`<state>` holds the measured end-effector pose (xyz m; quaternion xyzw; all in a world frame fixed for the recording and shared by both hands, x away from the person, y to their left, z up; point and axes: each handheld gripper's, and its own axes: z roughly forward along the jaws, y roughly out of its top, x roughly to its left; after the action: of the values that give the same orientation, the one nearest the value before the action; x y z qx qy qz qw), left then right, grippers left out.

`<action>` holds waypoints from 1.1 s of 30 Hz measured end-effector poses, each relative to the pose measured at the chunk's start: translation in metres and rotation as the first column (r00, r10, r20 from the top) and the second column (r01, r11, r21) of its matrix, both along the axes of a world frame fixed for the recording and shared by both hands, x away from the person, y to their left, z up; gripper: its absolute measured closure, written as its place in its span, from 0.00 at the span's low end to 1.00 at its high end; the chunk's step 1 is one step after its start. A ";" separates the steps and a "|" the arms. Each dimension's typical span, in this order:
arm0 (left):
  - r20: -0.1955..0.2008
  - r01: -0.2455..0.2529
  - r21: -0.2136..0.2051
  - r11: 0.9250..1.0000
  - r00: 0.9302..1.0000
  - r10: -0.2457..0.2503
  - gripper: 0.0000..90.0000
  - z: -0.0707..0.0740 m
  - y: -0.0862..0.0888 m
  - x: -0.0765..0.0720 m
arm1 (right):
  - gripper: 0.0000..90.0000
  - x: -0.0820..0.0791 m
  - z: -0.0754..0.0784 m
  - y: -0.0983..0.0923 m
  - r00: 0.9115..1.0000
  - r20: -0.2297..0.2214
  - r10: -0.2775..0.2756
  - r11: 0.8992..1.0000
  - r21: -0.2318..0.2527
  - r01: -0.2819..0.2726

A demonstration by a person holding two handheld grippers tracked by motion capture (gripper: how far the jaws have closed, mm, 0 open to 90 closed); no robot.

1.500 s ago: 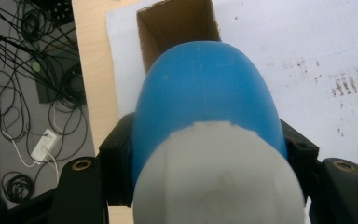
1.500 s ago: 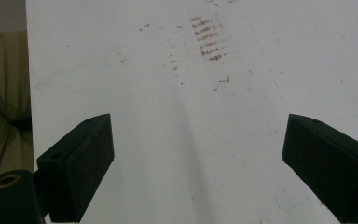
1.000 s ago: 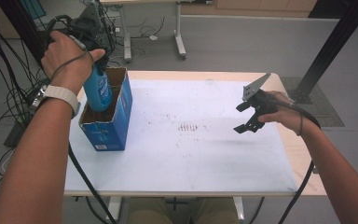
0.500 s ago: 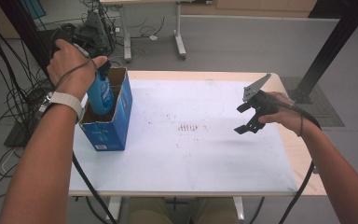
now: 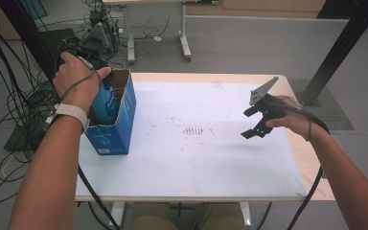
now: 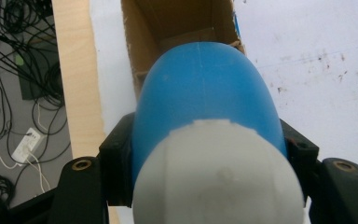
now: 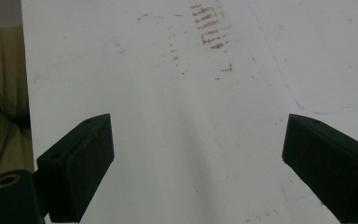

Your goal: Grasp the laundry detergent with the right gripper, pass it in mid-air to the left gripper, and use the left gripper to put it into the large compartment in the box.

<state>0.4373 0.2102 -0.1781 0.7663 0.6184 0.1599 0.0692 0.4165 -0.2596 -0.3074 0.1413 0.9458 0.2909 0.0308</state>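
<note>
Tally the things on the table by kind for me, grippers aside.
Blue bottle with a white cap, held by the left gripper and partly down in the box: 1
Blue cardboard box, open at the top: 1
White sheet covering the table: 1
Total: 3

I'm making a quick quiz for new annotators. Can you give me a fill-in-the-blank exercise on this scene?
1. The left hand-held gripper is shut on a blue ____ with a white cap.
2. That item is partly down inside an open blue cardboard ____ at the table's left edge.
3. The right hand-held gripper hovers over the white table cover with its jaws ____ and nothing between them.

Missing words: bottle; box; open
</note>
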 end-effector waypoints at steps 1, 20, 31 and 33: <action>0.001 0.001 0.000 1.000 1.000 -0.001 0.42 -0.002 0.000 0.000 | 0.10 0.000 0.000 0.000 1.000 0.002 0.003 1.000 -0.003 -0.003; -0.003 -0.010 -0.003 1.000 1.000 0.010 0.42 -0.030 0.004 0.001 | 0.10 0.000 -0.003 -0.003 1.000 -0.003 -0.006 1.000 -0.007 0.006; -0.010 -0.013 0.000 1.000 1.000 0.013 0.42 -0.046 0.006 0.001 | 0.10 0.000 -0.005 -0.001 1.000 -0.009 -0.006 1.000 -0.011 0.006; -0.011 -0.013 0.002 1.000 1.000 0.013 0.42 -0.049 0.006 0.001 | 0.10 0.000 -0.005 -0.001 1.000 -0.009 -0.004 1.000 -0.009 0.004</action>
<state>0.4385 0.2162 -0.2271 0.7633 0.6235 0.1566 0.0639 0.4161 -0.2602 -0.3126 0.1445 0.9470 0.2857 0.0277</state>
